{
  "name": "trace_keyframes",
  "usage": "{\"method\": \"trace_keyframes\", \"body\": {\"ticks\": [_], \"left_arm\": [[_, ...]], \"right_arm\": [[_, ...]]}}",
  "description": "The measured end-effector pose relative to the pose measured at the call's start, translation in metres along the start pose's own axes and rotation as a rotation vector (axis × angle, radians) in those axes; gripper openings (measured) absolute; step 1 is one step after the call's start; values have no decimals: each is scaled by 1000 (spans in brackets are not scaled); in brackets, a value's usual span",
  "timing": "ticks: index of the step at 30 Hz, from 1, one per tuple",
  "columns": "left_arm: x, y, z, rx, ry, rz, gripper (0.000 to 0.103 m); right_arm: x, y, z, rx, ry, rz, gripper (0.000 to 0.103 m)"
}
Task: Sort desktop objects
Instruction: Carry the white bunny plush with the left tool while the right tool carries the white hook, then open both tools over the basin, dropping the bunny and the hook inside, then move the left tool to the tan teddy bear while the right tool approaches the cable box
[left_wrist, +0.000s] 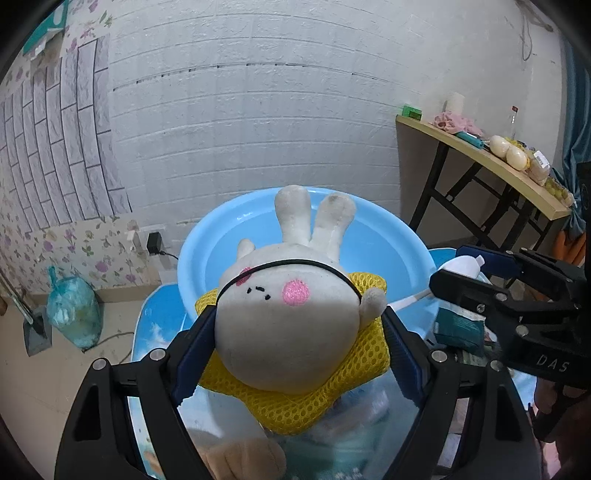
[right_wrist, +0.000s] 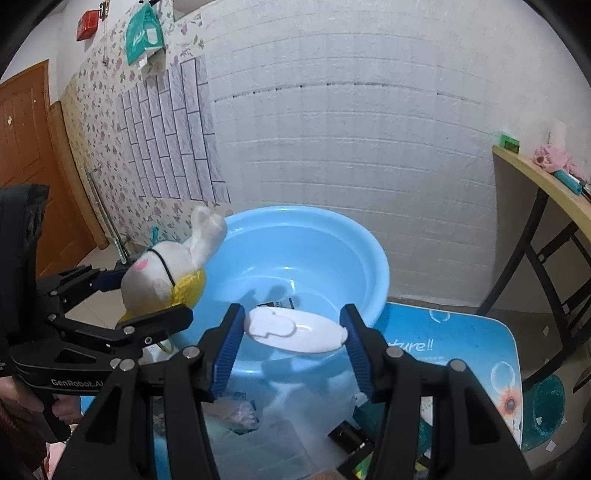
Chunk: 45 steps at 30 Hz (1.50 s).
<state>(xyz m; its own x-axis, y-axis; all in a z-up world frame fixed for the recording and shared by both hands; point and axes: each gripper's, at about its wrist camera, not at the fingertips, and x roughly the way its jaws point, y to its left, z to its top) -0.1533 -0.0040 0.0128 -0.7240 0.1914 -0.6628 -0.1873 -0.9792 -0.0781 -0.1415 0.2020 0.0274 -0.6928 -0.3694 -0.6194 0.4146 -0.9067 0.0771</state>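
my left hand-held gripper (left_wrist: 295, 325) pinched the plush rabbit (left_wrist: 291, 314) above the blue basin (right_wrist: 306, 266), presumably the sorting bin. my right hand-held gripper (right_wrist: 291, 328) clamped a white bottle (right_wrist: 295, 330) over it too.

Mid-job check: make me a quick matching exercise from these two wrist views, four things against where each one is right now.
Things:
1. plush rabbit
2. white tube
3. blue basin
4. green box

Places:
A. on the wooden side table by the wall
B. gripped in the right tool
C. resting on the blue patterned table, nothing inside it
D. gripped in the left tool

Pairs: 1-D, 2-B, 3-C, 4-A
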Motion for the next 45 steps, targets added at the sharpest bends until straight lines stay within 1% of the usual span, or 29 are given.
{"method": "trace_keyframes", "body": {"ticks": [10, 16, 20, 25, 31, 34, 38, 43, 45], "left_arm": [[15, 3, 7, 17, 8, -14, 87], [14, 5, 8, 30, 2, -11, 90], [10, 6, 6, 26, 5, -25, 92], [0, 0, 0, 24, -10, -17, 92], [-18, 5, -17, -1, -7, 10, 92], [-31, 9, -29, -20, -4, 16, 92], [-45, 13, -45, -47, 14, 60, 92], [-63, 25, -65, -89, 8, 55, 92], [-67, 27, -72, -95, 13, 64, 92]], "right_arm": [[29, -1, 0, 7, 59, -1, 53], [36, 0, -2, 10, 83, 7, 53], [36, 1, -2, 8, 92, 15, 54], [30, 0, -4, 22, 90, 13, 55], [15, 3, -11, 11, 79, 9, 55], [5, 3, -18, 13, 73, -1, 55], [-11, -1, -31, 27, 64, -23, 55], [-32, -7, -48, 71, 50, -33, 55], [-38, -8, -55, 74, 55, -31, 55]]}}
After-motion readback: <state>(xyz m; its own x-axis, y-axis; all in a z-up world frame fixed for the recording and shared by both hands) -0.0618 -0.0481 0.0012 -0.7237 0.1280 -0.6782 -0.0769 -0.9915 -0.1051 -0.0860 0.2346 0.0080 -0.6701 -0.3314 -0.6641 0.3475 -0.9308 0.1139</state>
